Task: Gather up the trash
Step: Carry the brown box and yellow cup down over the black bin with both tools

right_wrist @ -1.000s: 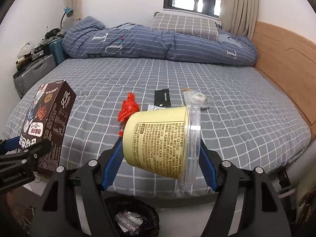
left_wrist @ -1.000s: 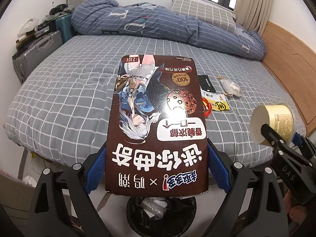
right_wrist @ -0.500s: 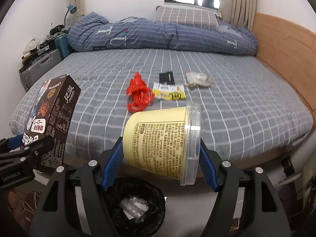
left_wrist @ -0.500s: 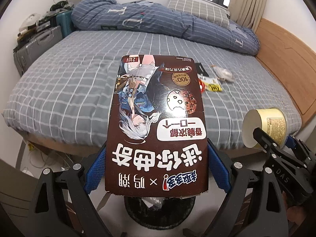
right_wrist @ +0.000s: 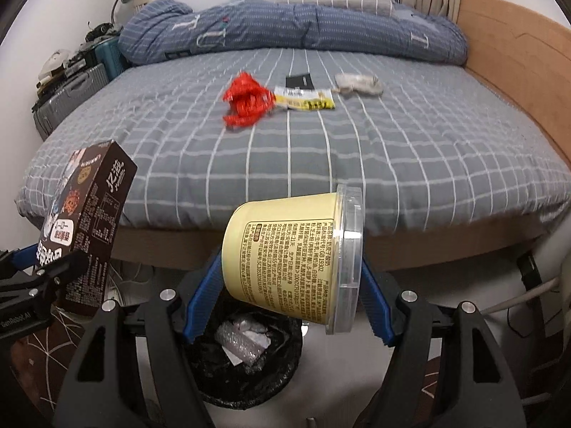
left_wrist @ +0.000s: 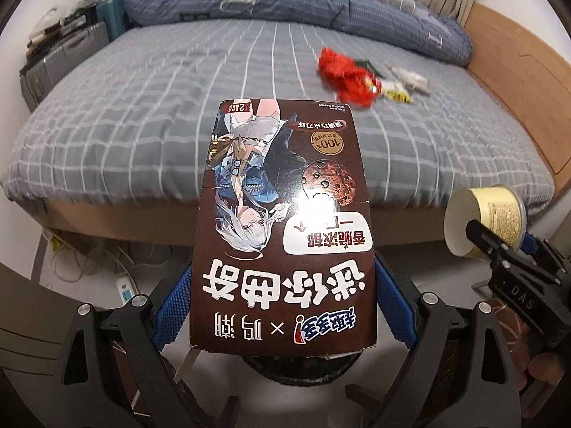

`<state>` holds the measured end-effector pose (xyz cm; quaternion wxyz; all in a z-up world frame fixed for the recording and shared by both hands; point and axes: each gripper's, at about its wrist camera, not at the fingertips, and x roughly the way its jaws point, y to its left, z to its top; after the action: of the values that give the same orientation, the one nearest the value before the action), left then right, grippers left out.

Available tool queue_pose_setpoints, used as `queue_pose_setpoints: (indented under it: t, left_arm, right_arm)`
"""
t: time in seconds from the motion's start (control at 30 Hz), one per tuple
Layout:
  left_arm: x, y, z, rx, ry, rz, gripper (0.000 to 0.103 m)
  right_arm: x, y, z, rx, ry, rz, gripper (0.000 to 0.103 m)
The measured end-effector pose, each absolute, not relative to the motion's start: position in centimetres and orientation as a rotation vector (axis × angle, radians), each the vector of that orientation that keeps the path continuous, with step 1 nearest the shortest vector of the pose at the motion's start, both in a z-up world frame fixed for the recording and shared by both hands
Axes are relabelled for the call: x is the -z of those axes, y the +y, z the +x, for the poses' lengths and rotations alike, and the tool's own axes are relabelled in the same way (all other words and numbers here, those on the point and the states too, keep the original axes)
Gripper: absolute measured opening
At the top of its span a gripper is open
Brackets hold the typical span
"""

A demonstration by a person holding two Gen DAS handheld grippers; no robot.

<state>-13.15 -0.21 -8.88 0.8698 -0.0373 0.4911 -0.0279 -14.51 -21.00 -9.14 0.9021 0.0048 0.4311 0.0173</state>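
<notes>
My left gripper (left_wrist: 283, 285) is shut on a brown cookie box (left_wrist: 282, 221), held flat above a black-lined trash bin (left_wrist: 303, 374) on the floor. The box also shows in the right wrist view (right_wrist: 85, 228). My right gripper (right_wrist: 289, 278) is shut on a yellow lidded cup (right_wrist: 292, 256), held on its side above the same bin (right_wrist: 246, 356), which holds crumpled wrappers. The cup also shows at the right of the left wrist view (left_wrist: 481, 221). On the bed lie a red wrapper (right_wrist: 246, 100), a yellow-white packet (right_wrist: 303, 98), a black packet (right_wrist: 299, 81) and a clear bag (right_wrist: 357, 83).
The grey checked bed (right_wrist: 357, 164) fills the view ahead, with a blue duvet (right_wrist: 285, 32) and a wooden side board (right_wrist: 517, 67) at right. Suitcases (right_wrist: 71, 96) stand at left. Cables (left_wrist: 89, 253) lie on the floor under the bed edge.
Both grippers have pulled back from the bed and dropped lower with their loads. The bed edge and bin now show more fully below them.
</notes>
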Motion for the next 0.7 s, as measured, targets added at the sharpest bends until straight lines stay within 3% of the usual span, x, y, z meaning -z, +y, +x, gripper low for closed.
queue_pose_setpoints:
  t: [0.37,0.7]
  left_arm:
    - [15.5,-3.0,-13.7,0.124,1.139,-0.034,0.088]
    - [17.4,-5.4,-12.6,0.184,1.149,-0.016,0.09]
  right_arm:
    - [13.9,-22.8,-14.2,0.004,0.956,-0.019,0.068]
    - [15.0,-24.9,-14.0,0.042,0.989,0.013,0.068]
